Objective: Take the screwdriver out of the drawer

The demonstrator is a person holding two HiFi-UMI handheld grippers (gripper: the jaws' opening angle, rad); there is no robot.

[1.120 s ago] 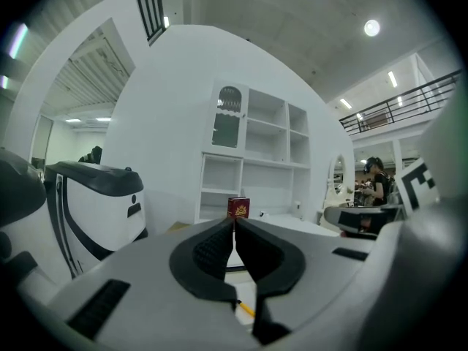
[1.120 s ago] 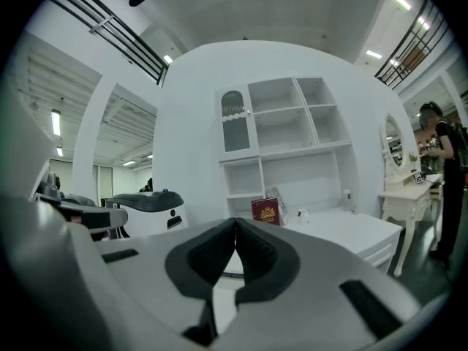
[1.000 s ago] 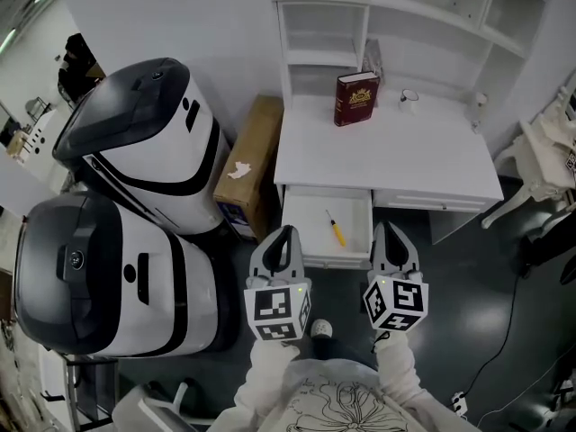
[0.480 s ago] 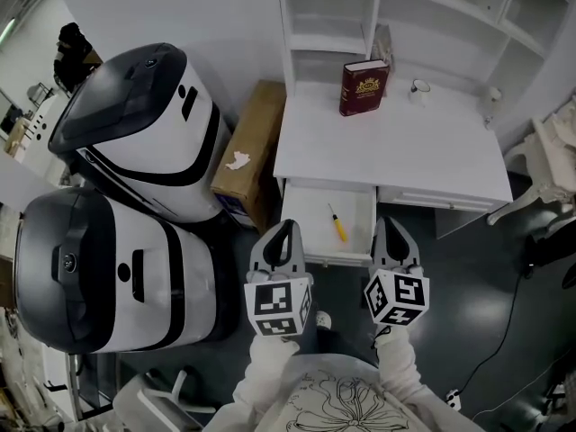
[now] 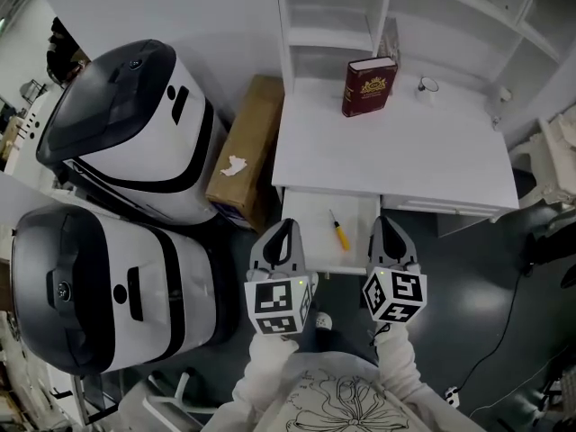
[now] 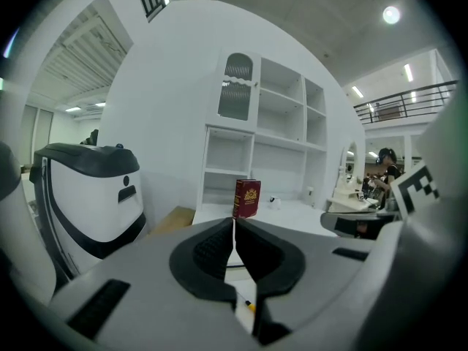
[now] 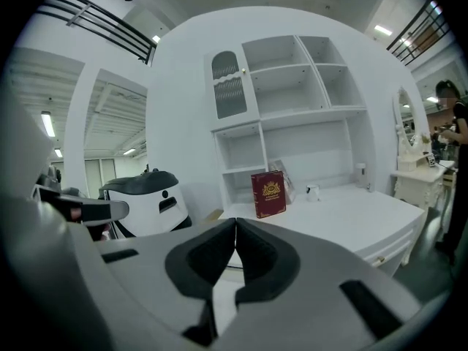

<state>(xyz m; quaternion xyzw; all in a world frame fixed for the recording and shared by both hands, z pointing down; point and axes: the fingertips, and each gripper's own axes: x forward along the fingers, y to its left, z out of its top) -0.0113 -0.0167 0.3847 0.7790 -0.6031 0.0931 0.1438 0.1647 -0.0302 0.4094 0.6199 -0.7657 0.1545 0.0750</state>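
Book (image 5: pixel 367 85): dark red with a gold emblem, upright at the back of the white desk (image 5: pixel 396 165).
Cup (image 5: pixel 427 85): small, right of the book, apart from it.
Cardboard box (image 5: pixel 245 151): on the floor against the desk's left side.
Machines (image 5: pixel 135 124): two, white and black, left of the box.

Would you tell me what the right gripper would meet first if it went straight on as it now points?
The right gripper would probably meet the front of the white desk, right of the open drawer; depth is unclear.
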